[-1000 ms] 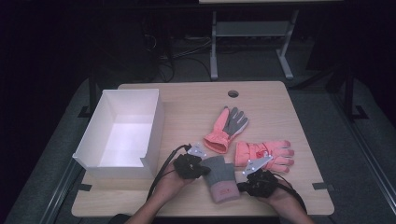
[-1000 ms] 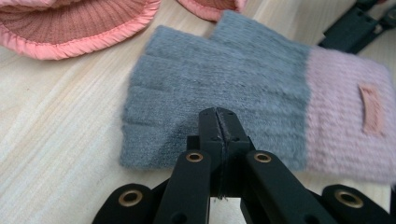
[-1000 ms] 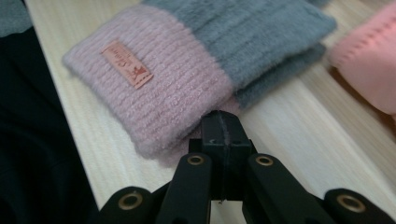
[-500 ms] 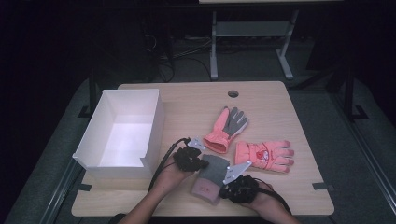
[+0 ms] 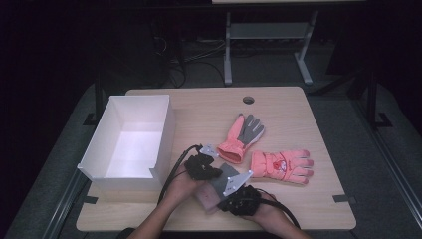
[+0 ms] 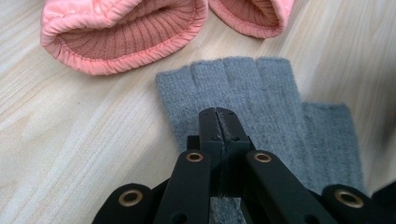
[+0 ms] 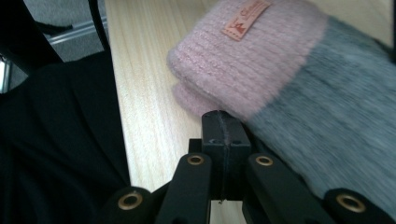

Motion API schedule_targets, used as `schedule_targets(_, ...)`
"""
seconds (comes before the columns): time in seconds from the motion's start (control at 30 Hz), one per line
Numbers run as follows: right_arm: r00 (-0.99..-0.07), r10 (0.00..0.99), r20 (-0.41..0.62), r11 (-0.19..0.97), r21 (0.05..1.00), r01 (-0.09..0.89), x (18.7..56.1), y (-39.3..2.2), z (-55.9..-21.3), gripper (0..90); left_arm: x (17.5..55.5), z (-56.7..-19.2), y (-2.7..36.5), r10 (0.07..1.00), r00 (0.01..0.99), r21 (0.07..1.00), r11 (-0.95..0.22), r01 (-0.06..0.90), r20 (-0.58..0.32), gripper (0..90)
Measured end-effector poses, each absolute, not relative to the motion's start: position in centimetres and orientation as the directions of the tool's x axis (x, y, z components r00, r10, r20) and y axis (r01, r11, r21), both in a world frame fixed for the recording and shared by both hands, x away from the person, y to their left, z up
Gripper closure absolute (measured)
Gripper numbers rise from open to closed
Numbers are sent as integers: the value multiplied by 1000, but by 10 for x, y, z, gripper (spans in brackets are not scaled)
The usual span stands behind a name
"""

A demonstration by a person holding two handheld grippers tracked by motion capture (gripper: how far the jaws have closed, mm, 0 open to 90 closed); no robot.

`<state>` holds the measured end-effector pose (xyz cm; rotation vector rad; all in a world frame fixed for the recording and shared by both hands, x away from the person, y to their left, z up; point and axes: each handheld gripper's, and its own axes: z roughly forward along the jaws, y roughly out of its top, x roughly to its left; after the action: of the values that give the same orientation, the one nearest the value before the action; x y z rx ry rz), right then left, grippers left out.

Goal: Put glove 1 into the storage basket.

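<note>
Grey knit glove (image 5: 219, 185) with pink cuff, lying at the near edge of the tabletop (image 5: 278, 104), between left hand-held gripper (image 5: 211, 172) and right hand-held gripper (image 5: 226, 201). Also counted in the high view: two pink gloves (image 5: 281, 167), one white box (image 5: 130, 142), two grippers.

Left gripper view: jaws fully closed, pinching grey knit at the base of the glove's finger stubs (image 6: 243, 88); two pink cuffs just beyond. Hold steady as anchor; avoid dragging.

Right gripper view: jaws closed at the seam of pink cuff (image 7: 243, 60) and grey body; fabric between pads cannot be confirmed. Lift both ends level, keep the knit from stretching, carry toward the box.
</note>
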<state>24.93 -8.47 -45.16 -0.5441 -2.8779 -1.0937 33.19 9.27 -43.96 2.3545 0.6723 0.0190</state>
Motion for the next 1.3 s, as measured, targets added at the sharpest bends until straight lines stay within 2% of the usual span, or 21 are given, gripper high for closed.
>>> schedule_targets(0.1,-925,346,154,668,652,358,249,-93,-446,899,329,-434,95,481,859,636,-610,473,-176,892)
schedule_targets(0.13,-905,387,179,631,664,401,248,-103,-441,869,328,-433,95,486,856,638,-605,475,-177,842)
schedule_targets(0.17,-905,387,179,631,664,401,248,-103,-441,869,327,-431,96,492,852,647,-593,479,-181,842)
schedule_targets(0.2,-898,401,180,619,669,411,248,-109,-440,845,325,-429,98,497,847,653,-582,486,-188,806)
schedule_targets(0.23,-893,413,176,617,668,417,248,-114,-439,815,324,-427,101,504,844,656,-576,487,-183,758)
schedule_targets(0.27,-882,442,161,609,669,427,249,-125,-438,737,323,-425,102,509,842,656,-576,488,-179,628)
schedule_targets(0.3,-882,442,161,609,669,427,249,-125,-438,737,321,-425,103,516,836,659,-566,496,-186,628)
schedule_targets(0.33,-879,450,159,608,667,431,249,-129,-438,705,320,-424,105,517,837,648,-579,496,-180,577)
schedule_targets(0.37,-863,479,158,593,667,452,249,-139,-438,659,318,-424,106,522,833,650,-572,501,-182,468)
schedule_targets(0.4,-863,479,158,593,667,452,249,-139,-438,628,316,-424,106,523,832,650,-570,503,-185,468)
schedule_targets(0.43,-860,486,157,587,670,454,249,-145,-438,591,314,-424,107,518,838,633,-592,498,-175,422)
schedule_targets(0.47,-838,520,166,562,672,482,249,-158,-439,508,310,-426,106,515,842,616,-614,493,-162,317)
schedule_targets(0.53,-832,529,168,558,669,490,248,-163,-439,484,308,-426,105,521,838,619,-607,499,-164,245)
schedule_targets(0.57,-808,565,165,535,672,512,247,-176,-440,421,303,-426,104,524,839,616,-614,493,-148,210)
schedule_targets(0.6,-808,565,165,535,672,512,247,-176,-440,421,303,-426,104,524,839,616,-614,493,-148,180)
schedule_targets(0.77,-755,636,161,483,680,552,241,-210,-446,262,298,-428,99,517,846,613,-630,477,-128,134)
schedule_targets(0.87,-726,667,168,450,686,572,245,-220,-446,205,297,-437,92,514,849,609,-636,473,-123,129)
schedule_targets(1.0,-720,673,168,434,700,568,246,-219,-443,164,297,-444,86,511,852,593,-653,470,-113,128)
schedule_targets(1.3,-704,696,144,437,693,574,247,-216,-444,136,297,-458,83,524,844,562,-667,489,-113,128)
